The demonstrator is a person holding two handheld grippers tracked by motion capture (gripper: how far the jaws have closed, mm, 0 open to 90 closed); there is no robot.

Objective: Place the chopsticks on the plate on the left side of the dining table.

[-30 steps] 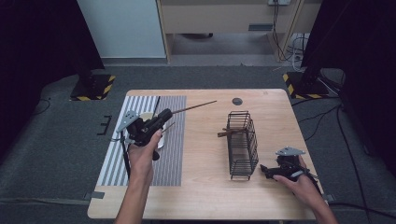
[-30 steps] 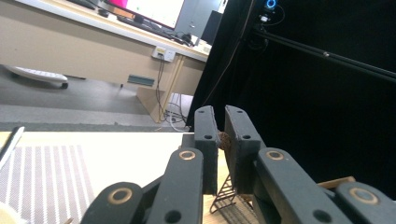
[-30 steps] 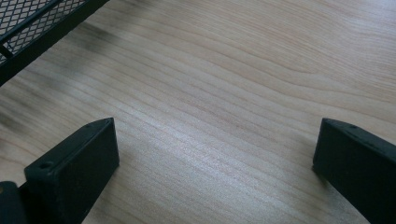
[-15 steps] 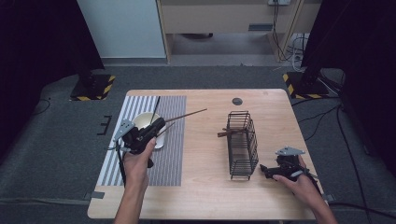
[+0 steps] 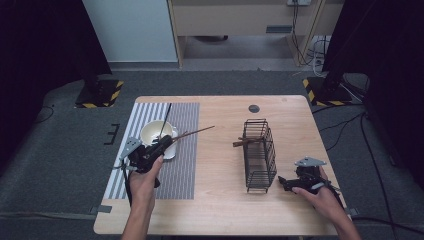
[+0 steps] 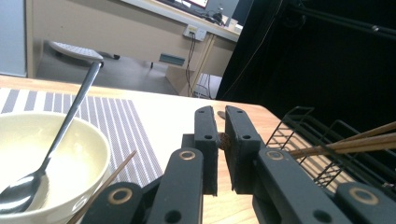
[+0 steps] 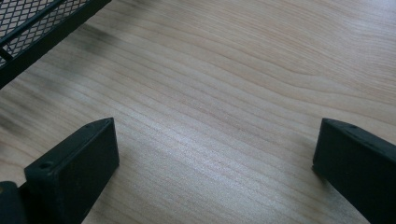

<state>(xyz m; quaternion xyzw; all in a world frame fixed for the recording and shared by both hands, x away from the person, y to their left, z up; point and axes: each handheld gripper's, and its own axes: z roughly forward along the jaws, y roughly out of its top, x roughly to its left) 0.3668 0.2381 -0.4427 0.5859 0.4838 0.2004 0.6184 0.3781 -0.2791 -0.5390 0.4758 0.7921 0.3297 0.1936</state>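
A: Item one. My left gripper is pressed together, pinching one thin brown wooden chopstick, which slants out over the grey-striped placemat just beside the cream ceramic bowl. A dark metal spoon rests in that bowl.

B: Item two?

A: The black wire basket lies on its side on the pale wooden table, more brown sticks poking from it. My right gripper rests spread, nothing between its jaws.

B: Progress?

A: I judge one chopstick is drawn and not yet set down, with others left in the basket.

B: Changes?

A: My left hand has sunk toward the bowl, uncovering it; the right is unmoved.
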